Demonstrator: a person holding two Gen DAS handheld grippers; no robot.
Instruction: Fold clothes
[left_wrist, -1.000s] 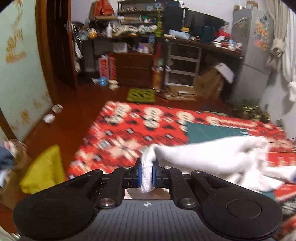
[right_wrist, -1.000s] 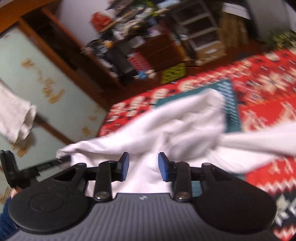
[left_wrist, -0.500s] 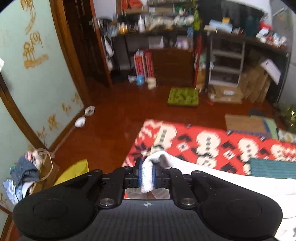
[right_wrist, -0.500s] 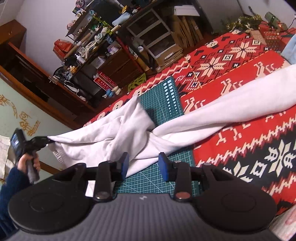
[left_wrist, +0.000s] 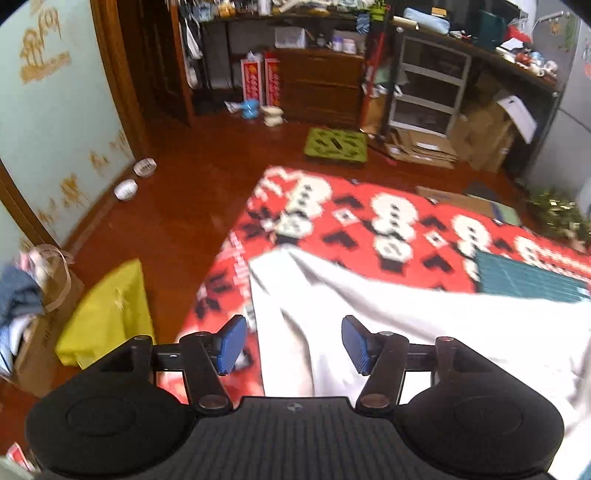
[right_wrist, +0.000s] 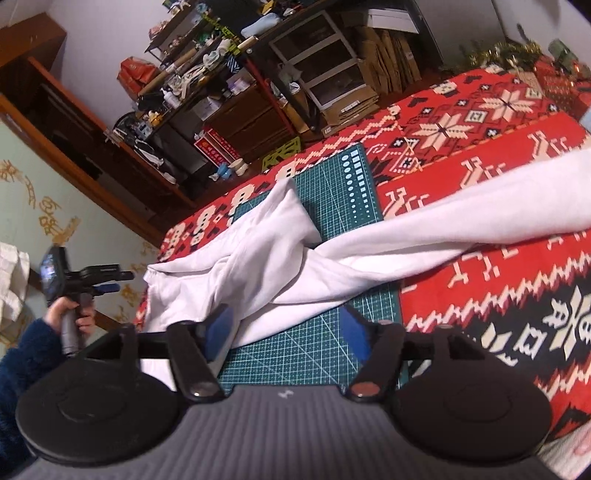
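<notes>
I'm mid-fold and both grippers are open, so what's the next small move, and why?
Probably lower the right gripper and pinch the white garment edge just ahead of it. The garment lies twisted across the green cutting mat, and the left gripper is open above the cloth, holding nothing.

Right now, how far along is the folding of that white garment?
Early. The white garment is laid on the red patterned blanket and green cutting mat. Nothing is in hand: left gripper and right gripper are open. It's crumpled and twisted, so all folds remain.
</notes>
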